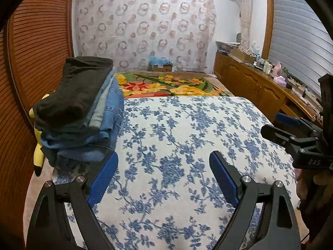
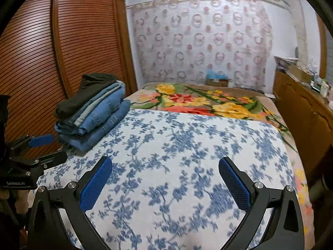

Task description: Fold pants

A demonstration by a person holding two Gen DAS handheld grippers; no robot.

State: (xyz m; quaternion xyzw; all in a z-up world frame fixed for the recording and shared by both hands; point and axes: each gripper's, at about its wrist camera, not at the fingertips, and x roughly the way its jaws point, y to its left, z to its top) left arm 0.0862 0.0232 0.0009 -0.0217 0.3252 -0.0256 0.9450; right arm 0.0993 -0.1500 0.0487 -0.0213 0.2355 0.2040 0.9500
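Currently both grippers, left gripper (image 1: pixel 164 177) and right gripper (image 2: pixel 165 182), are hovering jaws spread, empty, beside the folded pants stack (image 1: pixel 83 112) (cleared to the blue-floral cloth's (image 1: pixel 187 125) left edge, leaving folding room).

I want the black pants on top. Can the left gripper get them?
Probably yes. The left gripper is open, and the black pants lie on top of the stack just ahead to its left, with nothing between.
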